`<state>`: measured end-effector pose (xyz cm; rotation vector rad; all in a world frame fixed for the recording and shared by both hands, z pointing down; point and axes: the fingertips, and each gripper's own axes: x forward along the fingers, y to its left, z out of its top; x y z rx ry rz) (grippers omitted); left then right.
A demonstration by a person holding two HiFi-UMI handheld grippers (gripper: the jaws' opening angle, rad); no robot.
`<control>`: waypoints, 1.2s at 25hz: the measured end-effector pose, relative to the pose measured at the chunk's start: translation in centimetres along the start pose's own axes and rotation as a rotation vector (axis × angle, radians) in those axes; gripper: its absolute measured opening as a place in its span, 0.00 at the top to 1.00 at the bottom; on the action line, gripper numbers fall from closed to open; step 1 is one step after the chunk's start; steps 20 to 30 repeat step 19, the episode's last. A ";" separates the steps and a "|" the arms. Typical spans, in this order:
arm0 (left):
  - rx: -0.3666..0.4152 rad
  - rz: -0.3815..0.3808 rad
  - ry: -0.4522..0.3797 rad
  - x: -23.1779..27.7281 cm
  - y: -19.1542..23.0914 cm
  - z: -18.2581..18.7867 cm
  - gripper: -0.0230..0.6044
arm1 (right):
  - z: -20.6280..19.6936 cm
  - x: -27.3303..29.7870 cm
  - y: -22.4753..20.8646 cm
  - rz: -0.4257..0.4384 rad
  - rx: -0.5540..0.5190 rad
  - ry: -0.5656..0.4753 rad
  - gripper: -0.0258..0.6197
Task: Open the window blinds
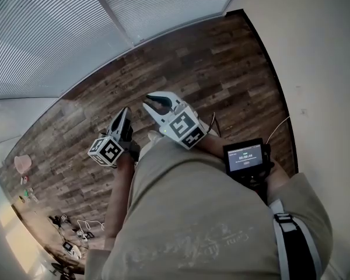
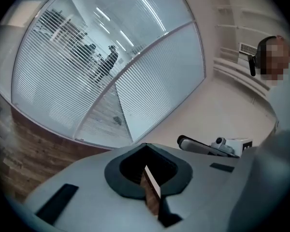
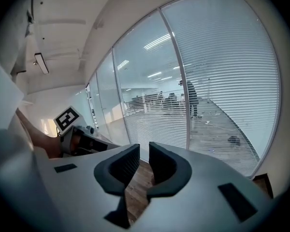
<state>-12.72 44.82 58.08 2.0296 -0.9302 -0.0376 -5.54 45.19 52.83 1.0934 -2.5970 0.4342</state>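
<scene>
Head view: left tool (image 1: 126,111), blinds (image 1: 44,37)

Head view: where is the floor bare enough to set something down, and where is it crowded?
The wood floor is bare in the strip between the window blinds and the right wall. It is crowded at the picture's lower left edge, where cables lie tangled and a pink thing sits farther up.

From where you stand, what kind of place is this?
Probably an office: glass walls with blinds, a wood floor, and strip lights over people beyond the glass.
</scene>
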 end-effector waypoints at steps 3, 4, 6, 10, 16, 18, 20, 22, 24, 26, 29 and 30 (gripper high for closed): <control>0.008 -0.003 0.014 0.8 0.1 -0.1 0.94 | -0.2 0.1 -0.8 -0.008 0.009 -0.002 0.87; 0.005 -0.004 0.021 1.1 0.2 -0.2 0.94 | -0.3 0.2 -1.1 -0.011 0.016 0.000 0.87; -0.002 -0.008 0.034 1.5 0.4 -0.5 0.94 | -0.7 0.2 -1.3 -0.018 0.027 0.004 0.87; 0.004 -0.018 0.055 2.2 0.3 -1.7 0.94 | -1.8 -0.5 -1.8 -0.033 0.041 0.003 0.87; 0.000 -0.079 0.054 3.1 -1.3 -0.5 0.94 | -0.8 -0.3 -2.3 -0.036 0.056 -0.004 0.87; -0.012 -0.128 0.004 3.0 -2.8 0.7 0.94 | -0.3 -0.6 -2.2 -0.032 0.061 -0.010 0.87; -0.017 -0.156 -0.025 2.9 -3.6 1.3 0.94 | -0.1 -0.7 -2.1 -0.030 0.062 -0.013 0.87; -0.017 -0.156 -0.025 2.9 -3.6 1.3 0.94 | -0.1 -0.7 -2.1 -0.030 0.062 -0.013 0.87; -0.017 -0.156 -0.025 2.9 -3.6 1.3 0.94 | -0.1 -0.7 -2.1 -0.030 0.062 -0.013 0.87; -0.017 -0.156 -0.025 2.9 -3.6 1.3 0.94 | -0.1 -0.7 -2.1 -0.030 0.062 -0.013 0.87; -0.017 -0.156 -0.025 2.9 -3.6 1.3 0.94 | -0.1 -0.7 -2.1 -0.030 0.062 -0.013 0.87; -0.017 -0.156 -0.025 2.9 -3.6 1.3 0.94 | -0.1 -0.7 -2.1 -0.030 0.062 -0.013 0.87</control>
